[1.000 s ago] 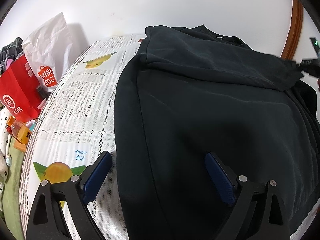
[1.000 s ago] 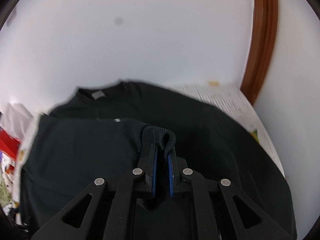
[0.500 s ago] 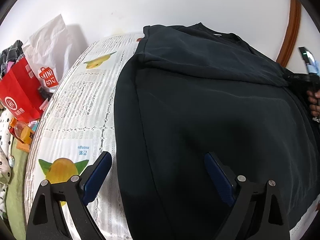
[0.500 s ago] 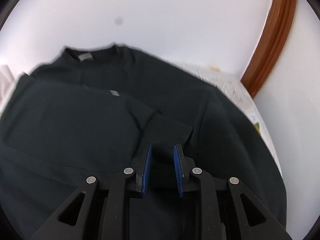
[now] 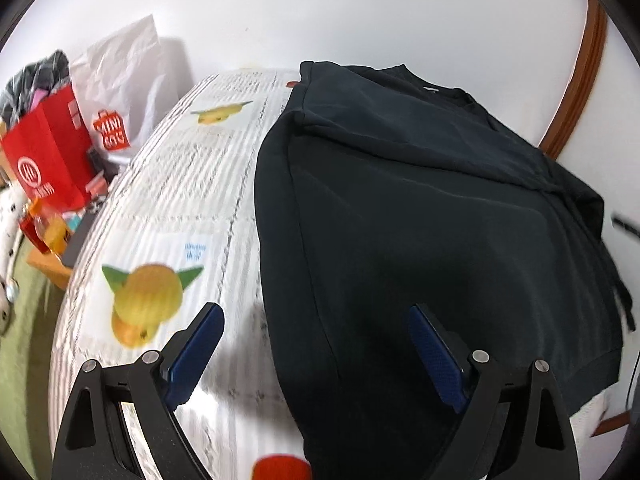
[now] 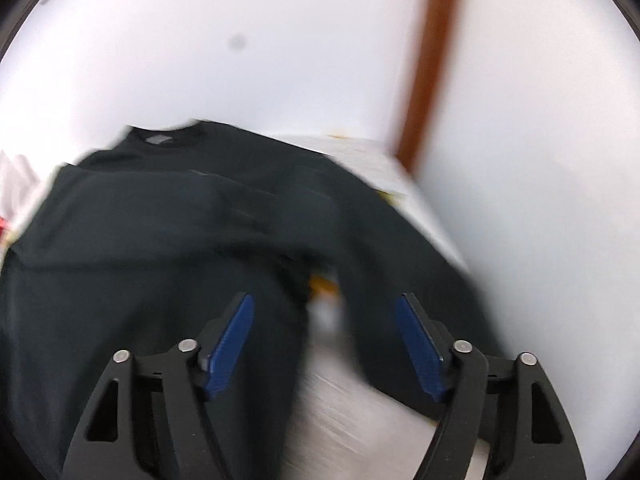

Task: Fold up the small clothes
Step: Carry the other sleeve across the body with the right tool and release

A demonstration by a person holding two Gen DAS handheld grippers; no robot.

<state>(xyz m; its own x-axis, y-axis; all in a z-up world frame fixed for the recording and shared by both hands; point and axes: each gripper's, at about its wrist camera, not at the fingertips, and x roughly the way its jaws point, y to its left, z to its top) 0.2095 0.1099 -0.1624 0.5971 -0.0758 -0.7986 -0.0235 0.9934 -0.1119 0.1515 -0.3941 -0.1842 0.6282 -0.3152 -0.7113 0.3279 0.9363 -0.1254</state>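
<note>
Nearest us, our left tool (image 5: 316, 336) hangs with its blue pads spread wide and nothing between them, straddling the left edge of the dark navy cotton sweatshirt (image 5: 432, 216). Our right tool (image 6: 324, 328) is likewise wide open and empty, above the garment's right side; that view is blurred, so we cannot tell exactly which hem lies under it.

The sweatshirt lies flat on the counter with the white lace cloth printed with mangoes (image 5: 176, 216), collar at the far end. Further back, a sleeve appears folded across the chest, forming a ridge from the left shoulder toward the right side. We judge the task about a third done: one sleeve is in, while the body remains at full length and unfolded.

Beyond, a red paper shopping bag (image 5: 48, 160) stands off the counter's left side.
</note>
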